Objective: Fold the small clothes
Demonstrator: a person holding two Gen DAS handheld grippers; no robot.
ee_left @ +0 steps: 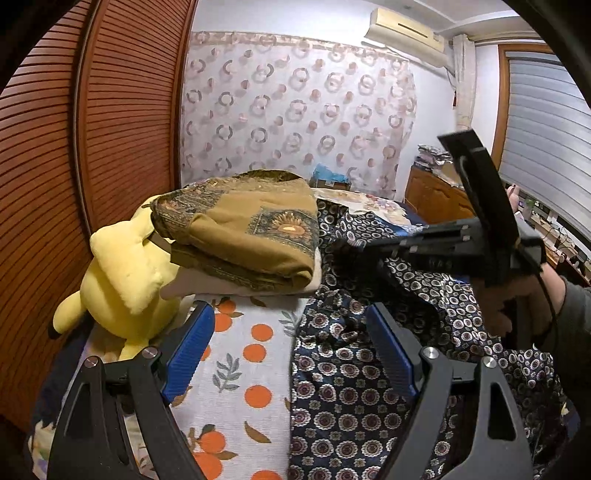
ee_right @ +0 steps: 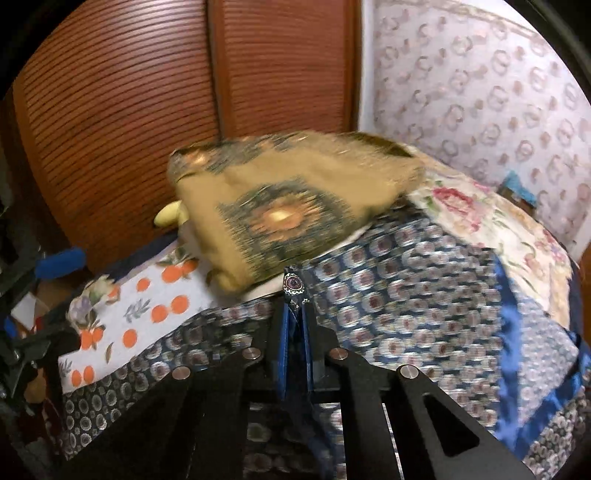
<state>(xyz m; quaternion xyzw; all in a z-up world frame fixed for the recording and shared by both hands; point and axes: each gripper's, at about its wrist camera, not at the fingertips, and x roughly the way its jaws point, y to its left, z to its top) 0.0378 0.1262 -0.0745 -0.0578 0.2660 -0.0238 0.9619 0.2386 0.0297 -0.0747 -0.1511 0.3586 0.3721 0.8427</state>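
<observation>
1. Navy garment printed with small round medallions lies spread and rumpled on the bed, just right of the orange-print sheet and overlapping its edge.
2. Blue satin trim runs along part of that garment, seen in the right wrist view.
3. Right gripper has its blue pads pressed together on a pinched fold of the navy garment; a tuft of the printed cloth sticks out past the fingertips.
4. In the left wrist view the same tool shows as a black frame held in a person's hand, right of the garment, with a dark sleeve behind it.
5. Left gripper hovers with its fingers spread wide and nothing between them; one blue pad sits over the orange-print sheet, the other over the navy garment's edge.
6. Folded tan cloth with a sunflower motif and dark patterned borders sits on a pale folded layer beyond the navy garment, touching its far edge.
7. Yellow plush toy leans just left of the tan cloth, partly tucked under its corner.
8. Floral bedspread with pink blooms lies behind the navy garment.
9. Louvred wooden doors rise behind the plush toy.
10. Curtain with ring patterns hangs behind the tan cloth; an air conditioner is mounted above it.
</observation>
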